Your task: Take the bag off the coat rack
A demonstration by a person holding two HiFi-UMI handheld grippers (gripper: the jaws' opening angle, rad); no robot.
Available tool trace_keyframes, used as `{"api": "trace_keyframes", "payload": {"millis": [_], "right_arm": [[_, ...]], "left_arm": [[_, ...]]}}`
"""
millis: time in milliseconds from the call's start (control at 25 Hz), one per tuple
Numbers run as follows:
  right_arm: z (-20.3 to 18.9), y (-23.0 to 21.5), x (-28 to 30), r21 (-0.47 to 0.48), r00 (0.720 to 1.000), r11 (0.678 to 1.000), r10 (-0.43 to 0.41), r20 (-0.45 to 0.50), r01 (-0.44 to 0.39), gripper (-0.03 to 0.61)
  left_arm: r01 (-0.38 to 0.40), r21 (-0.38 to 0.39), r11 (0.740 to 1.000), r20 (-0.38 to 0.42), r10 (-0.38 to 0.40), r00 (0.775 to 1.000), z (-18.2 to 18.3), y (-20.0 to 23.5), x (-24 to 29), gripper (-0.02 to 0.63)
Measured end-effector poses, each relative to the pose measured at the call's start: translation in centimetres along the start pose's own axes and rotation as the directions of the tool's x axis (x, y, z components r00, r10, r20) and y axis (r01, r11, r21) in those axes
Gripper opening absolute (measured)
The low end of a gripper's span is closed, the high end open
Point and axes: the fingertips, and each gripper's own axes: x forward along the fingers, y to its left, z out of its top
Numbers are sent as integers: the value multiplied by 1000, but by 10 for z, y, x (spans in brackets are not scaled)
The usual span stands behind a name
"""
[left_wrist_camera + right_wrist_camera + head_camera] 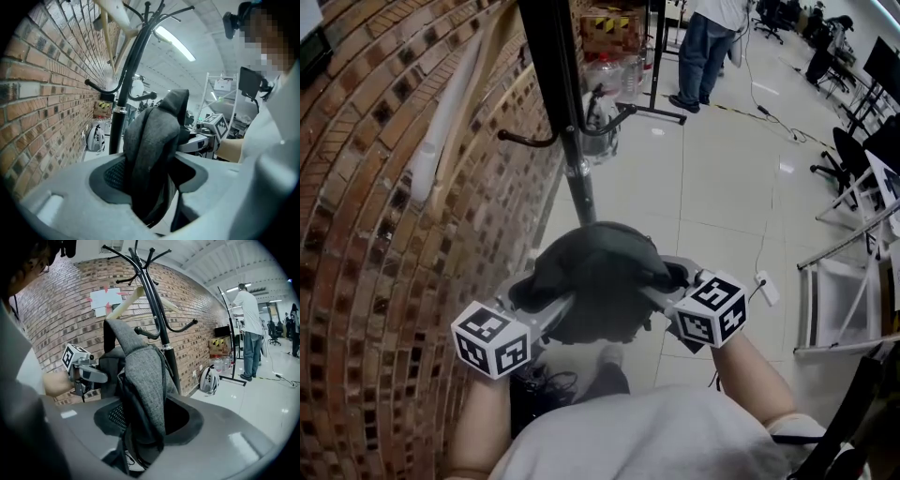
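the grey bag [600, 281] is held at the lower centre of the head view, just in front of the coat rack [565, 112], its fabric clamped by the left gripper [546, 314] and the right gripper [670, 291]. only soft cloth is pinched, so it could be let slip under a sharp pull. if a strap, not clearly seen, is caught on a hook [525, 141], the rack could be tipped.

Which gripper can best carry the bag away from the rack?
Probably the right gripper: both clamp the bag, but the left gripper is beside the brick wall; the right faces open floor.
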Motion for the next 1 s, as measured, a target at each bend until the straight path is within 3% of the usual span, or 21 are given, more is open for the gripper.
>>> {"api": "trace_keyframes", "payload": {"millis": [440,680,1000], "right_arm": [[-71,105,-134,-1,999,999,34,-3,-34,179],[-115,154,-204,4,999,999,39,-28,-39,181],[-145,190,-243,15,998,999,43,-42,-43,179]], "left_arm": [[-31,1,1000,20,31,999,-60,-160,-79,245],[-35,-37,999,16,36,999,-98,-244,-112,245],[-25,-52,998,5,25,1000,-126,-291,-137,245]]}}
